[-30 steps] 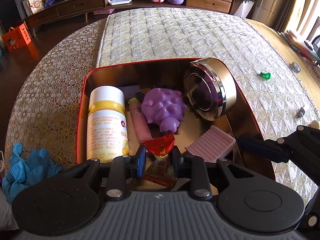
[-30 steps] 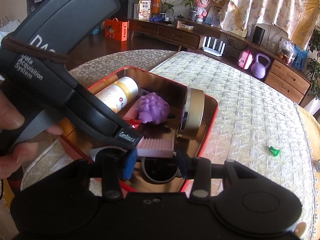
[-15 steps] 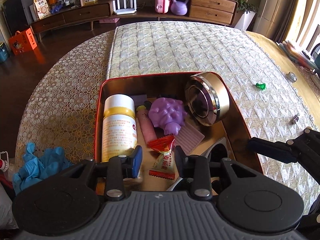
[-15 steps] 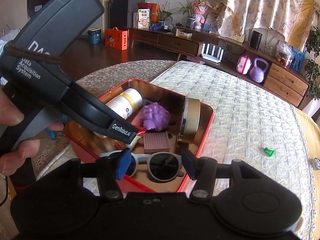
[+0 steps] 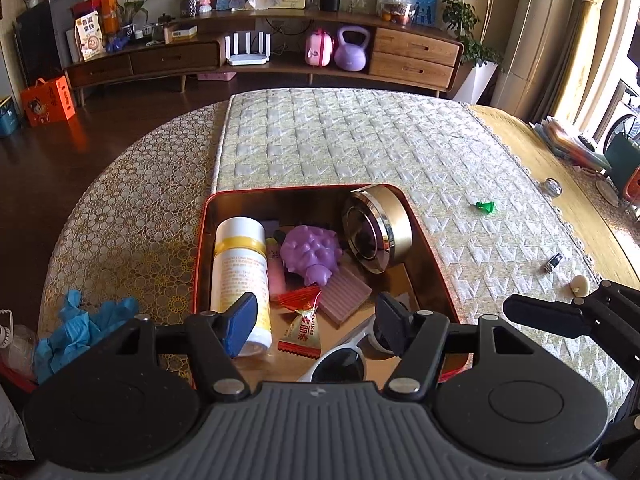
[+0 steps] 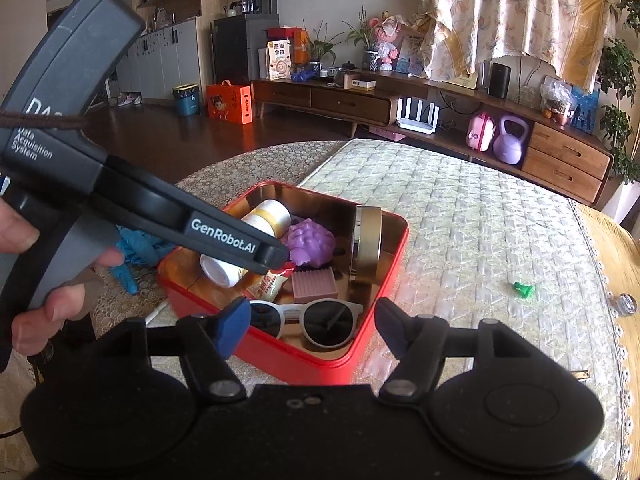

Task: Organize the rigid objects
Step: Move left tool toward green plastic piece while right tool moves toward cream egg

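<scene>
Both grippers hang above the red tin [image 5: 434, 276], and both sets of jaws are opening with nothing between them. The left gripper [image 5: 316, 322] is empty over the near end of the tin; the right gripper [image 6: 312, 326] is just as empty, its fingers framing the sunglasses [image 6: 320, 318] that lie inside along the near wall.

The tin sits on the quilted runner [image 5: 360, 140] and it is crowded: a white bottle [image 5: 240, 268] lying on its side, a purple spiky toy [image 5: 312, 254], a pink ridged block [image 5: 344, 294], a red sweet wrapper [image 5: 302, 322], and a gold round case [image 5: 380, 226] standing on edge against the far right wall.

Here is the worry: that gold case looks ready to tip, and a nudge to the tin could drop it onto the toy or block. The sunglasses lie close to the wall, so a careless fingertip could catch the frame. A green piece [image 5: 486, 207] sits out on the runner, well apart, along with other small bits nearer the table edge.
</scene>
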Demonstrator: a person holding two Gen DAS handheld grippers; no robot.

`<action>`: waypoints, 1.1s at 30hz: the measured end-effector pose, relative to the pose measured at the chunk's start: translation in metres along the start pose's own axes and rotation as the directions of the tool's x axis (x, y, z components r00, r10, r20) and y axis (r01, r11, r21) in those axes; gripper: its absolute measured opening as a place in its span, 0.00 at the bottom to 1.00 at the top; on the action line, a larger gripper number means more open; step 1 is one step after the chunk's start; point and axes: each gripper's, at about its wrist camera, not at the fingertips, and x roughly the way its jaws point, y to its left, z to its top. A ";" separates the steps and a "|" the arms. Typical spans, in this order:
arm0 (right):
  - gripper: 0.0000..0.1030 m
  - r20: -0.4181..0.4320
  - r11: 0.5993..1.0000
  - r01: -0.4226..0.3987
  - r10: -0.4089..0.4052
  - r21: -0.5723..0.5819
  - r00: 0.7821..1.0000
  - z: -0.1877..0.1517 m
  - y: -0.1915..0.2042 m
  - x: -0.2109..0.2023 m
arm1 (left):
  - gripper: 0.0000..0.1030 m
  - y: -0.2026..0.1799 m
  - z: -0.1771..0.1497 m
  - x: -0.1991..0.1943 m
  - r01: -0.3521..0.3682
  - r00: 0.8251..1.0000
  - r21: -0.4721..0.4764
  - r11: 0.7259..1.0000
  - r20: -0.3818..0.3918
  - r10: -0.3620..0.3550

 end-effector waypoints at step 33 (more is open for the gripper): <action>1.00 0.097 0.937 0.204 -0.239 0.284 0.966 -0.089 -0.113 -0.113 | 0.79 -0.159 -0.007 -0.016 0.143 0.987 0.103 0.984 0.055 -0.150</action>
